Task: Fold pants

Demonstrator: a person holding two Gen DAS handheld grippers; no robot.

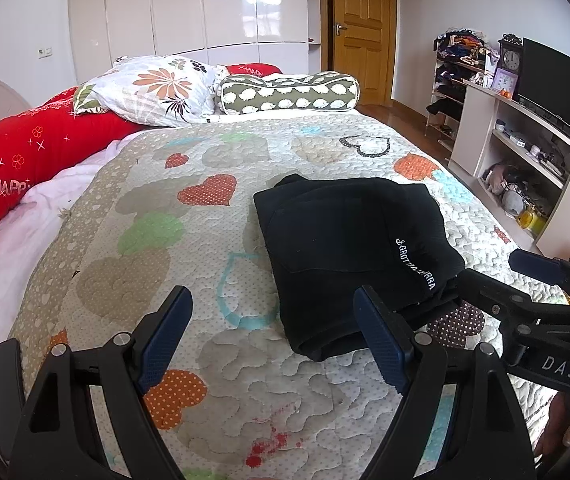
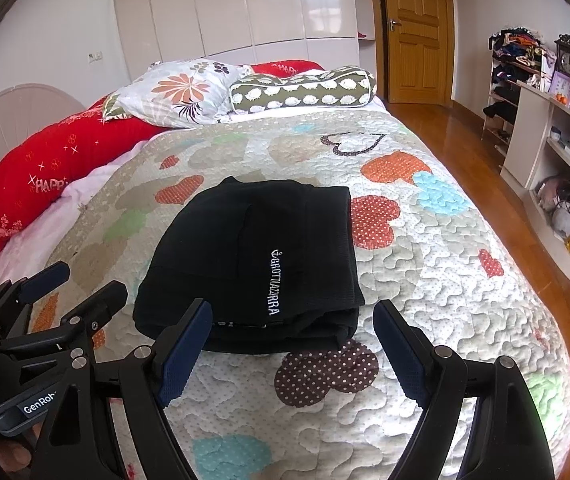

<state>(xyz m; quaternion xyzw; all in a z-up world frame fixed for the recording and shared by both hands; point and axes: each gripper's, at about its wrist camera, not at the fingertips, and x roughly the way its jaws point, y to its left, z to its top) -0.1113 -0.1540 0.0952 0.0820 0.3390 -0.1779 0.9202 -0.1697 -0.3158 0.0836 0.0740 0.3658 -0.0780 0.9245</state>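
A wide bed point(image 2: 465, 280) is seen ahead of both grippers, covered by a quilted cover with a soft, wavy stitched surface and heart shapes in orange, green, blue and brown with dots. At its far end a long red pillow point(image 2: 45, 184), a flowered pillow point(image 2: 177, 92) and a round roll cushion point(image 2: 305, 88) with a white pattern on olive cloth are laid. Behind them glossy white wardrobe doors point(image 2: 285, 4) and a wooden door point(image 2: 415, 28) are seen. To the right of the grippers an open pale shelf unit point(image 1: 525, 152) is placed, and small objects are kept in its compartments; they are too small to be named. A clock point(image 1: 510, 56) is standing on top of it.

The black pants point(image 2: 261, 256) are folded into a thick, nearly square packet of matte knit cloth, with white letters sewn along one edge. The packet is lying flat on the cover, just ahead of the right gripper point(image 2: 291, 346) and ahead and to the right of the left gripper point(image 1: 273, 338).

Both grippers are held wide open, with nothing between their blue ribbed pads. The left gripper's right finger point(image 1: 381, 344) is seen in front of the near edge of the pants; whether it is touching cannot be told.
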